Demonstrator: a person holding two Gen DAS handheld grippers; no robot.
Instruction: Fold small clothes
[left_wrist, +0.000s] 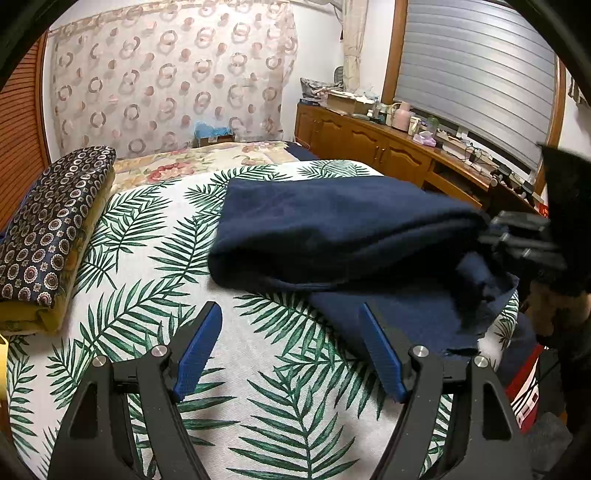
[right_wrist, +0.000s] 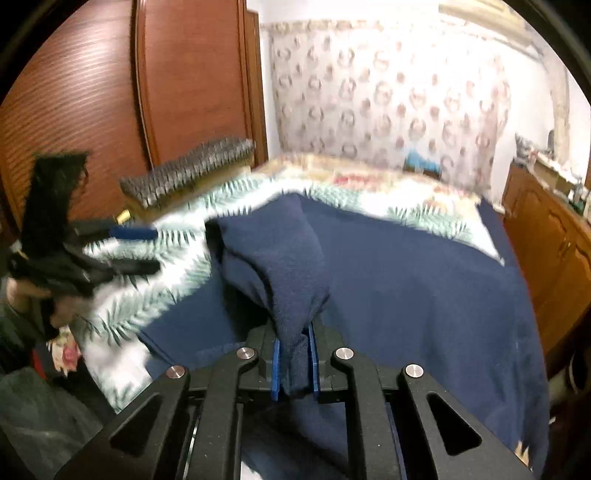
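Note:
A navy blue garment (left_wrist: 332, 229) lies on the palm-leaf bedcover (left_wrist: 147, 258), partly folded over itself. My left gripper (left_wrist: 291, 325) is open and empty, just in front of the garment's near left edge. My right gripper (right_wrist: 294, 354) is shut on a bunched edge of the navy garment (right_wrist: 280, 266) and lifts it above the rest of the cloth. The right gripper also shows in the left wrist view (left_wrist: 517, 243) at the garment's right end. The left gripper shows in the right wrist view (right_wrist: 147, 251), blurred, at the left over the bedcover.
A folded patterned blanket (left_wrist: 48, 236) lies at the bed's left side. A wooden sideboard (left_wrist: 388, 147) with clutter stands to the right under a shuttered window. A wooden wardrobe (right_wrist: 110, 92) is on the left. A patterned curtain (left_wrist: 166, 74) hangs behind the bed.

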